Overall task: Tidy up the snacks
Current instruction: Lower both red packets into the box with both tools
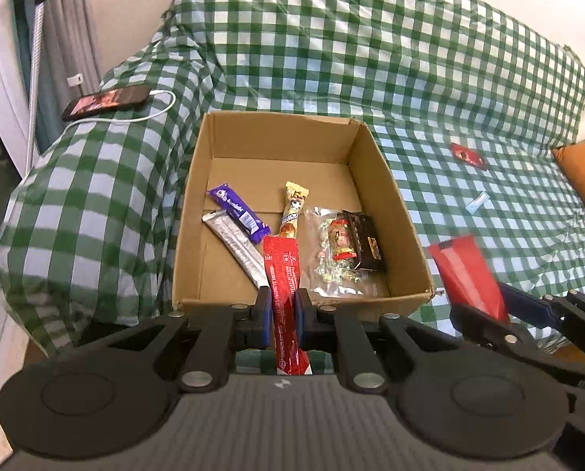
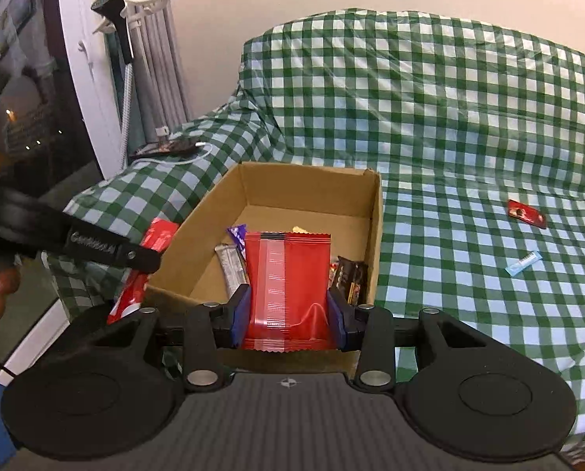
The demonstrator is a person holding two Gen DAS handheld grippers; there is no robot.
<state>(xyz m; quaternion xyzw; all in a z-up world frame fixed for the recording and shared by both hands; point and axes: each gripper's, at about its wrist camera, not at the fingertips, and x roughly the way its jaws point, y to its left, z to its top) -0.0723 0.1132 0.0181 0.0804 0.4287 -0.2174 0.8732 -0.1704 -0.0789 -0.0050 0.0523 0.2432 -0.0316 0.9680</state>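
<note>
Left gripper (image 1: 283, 316) pinched on a long narrow red foil stick pack (image 1: 284, 294), held lengthwise, front end just over the near wall of the open brown cardboard box (image 1: 370, 165); right gripper (image 2: 288, 316) clamped across the lower part of a wide flat red foil pouch (image 2: 288, 282), held upright at the box's near edge.

Both packs judged light, thin and slippery; foil likely to crumple or slide under a loose pinch; best held across the flat faces near the sealed end, as now; pouch already buckling slightly between the pads.

In the box: purple wrapped bar (image 1: 239, 214) and silver wrapped bar (image 1: 237, 249) at the left side, yellow-topped stick (image 1: 292, 212) mid-floor, clear bag of candies (image 1: 337, 259) and black carton (image 1: 365, 241) at the right side.

Outside, well apart from the box on the green-and-white checked cloth (image 1: 331, 39): small red packet (image 1: 468, 156) and pale blue packet (image 1: 477, 201); cloth soft and draped, apparently over a sofa; phone on a white cable (image 1: 108, 101) on the left armrest; orange cushion (image 1: 584, 172) at the right edge; curtains and dark window (image 2: 25, 125) at left.
</note>
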